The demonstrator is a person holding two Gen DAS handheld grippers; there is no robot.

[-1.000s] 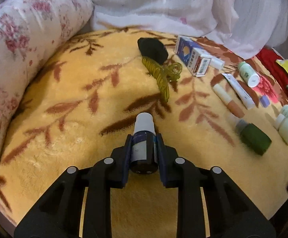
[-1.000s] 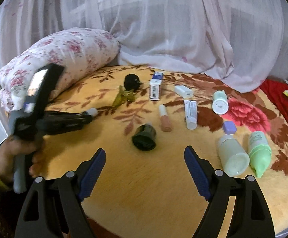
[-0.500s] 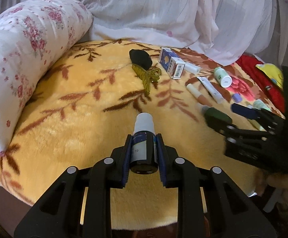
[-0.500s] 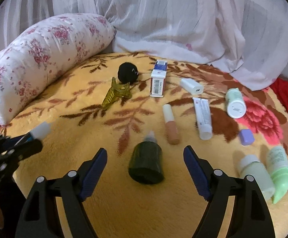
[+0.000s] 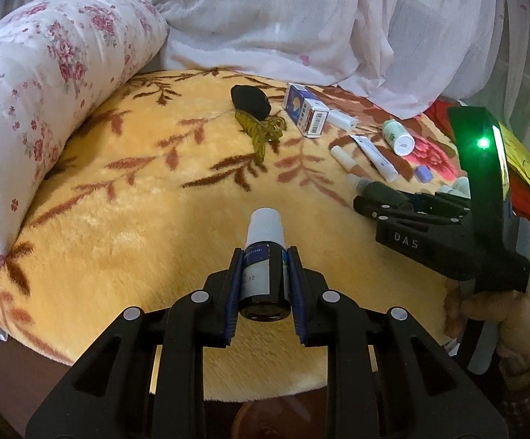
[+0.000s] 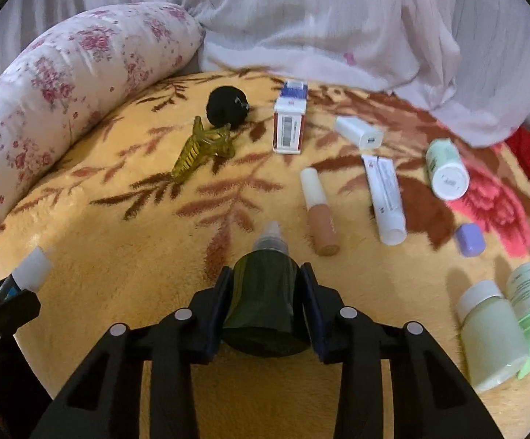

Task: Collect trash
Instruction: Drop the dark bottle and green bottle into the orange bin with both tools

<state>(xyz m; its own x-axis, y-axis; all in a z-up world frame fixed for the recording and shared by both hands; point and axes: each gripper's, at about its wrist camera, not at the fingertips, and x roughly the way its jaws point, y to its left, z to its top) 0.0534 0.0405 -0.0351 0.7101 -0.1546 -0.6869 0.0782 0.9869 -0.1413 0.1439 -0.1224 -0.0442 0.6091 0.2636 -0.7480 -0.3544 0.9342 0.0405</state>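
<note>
My left gripper (image 5: 265, 256) is shut on a small dark bottle with a white cap (image 5: 264, 278), held above the near part of the yellow leaf-patterned blanket (image 5: 118, 219). My right gripper (image 6: 267, 274) has its jaws closing around a dark green dropper bottle (image 6: 267, 292) that lies on the blanket, and both blue pads touch its sides. In the left wrist view the right gripper (image 5: 371, 206) shows at the right, with a hand (image 5: 499, 314) on its handle. The left gripper's white-capped bottle (image 6: 31, 269) shows at the left edge of the right wrist view.
On the blanket lie a yellow hair claw (image 6: 199, 150), a black ball (image 6: 226, 106), a red and blue box (image 6: 290, 124), a peach tube (image 6: 320, 212), white tubes (image 6: 383, 194), a purple cap (image 6: 469, 239) and pale green bottles (image 6: 491, 333). A floral pillow (image 6: 64, 95) borders the left; white cloth (image 6: 338, 18) lies behind.
The right gripper came forward and down over the dark green bottle, and its wide-open jaws closed in on it. The left gripper drew back toward the blanket's near edge, still gripping its bottle.
</note>
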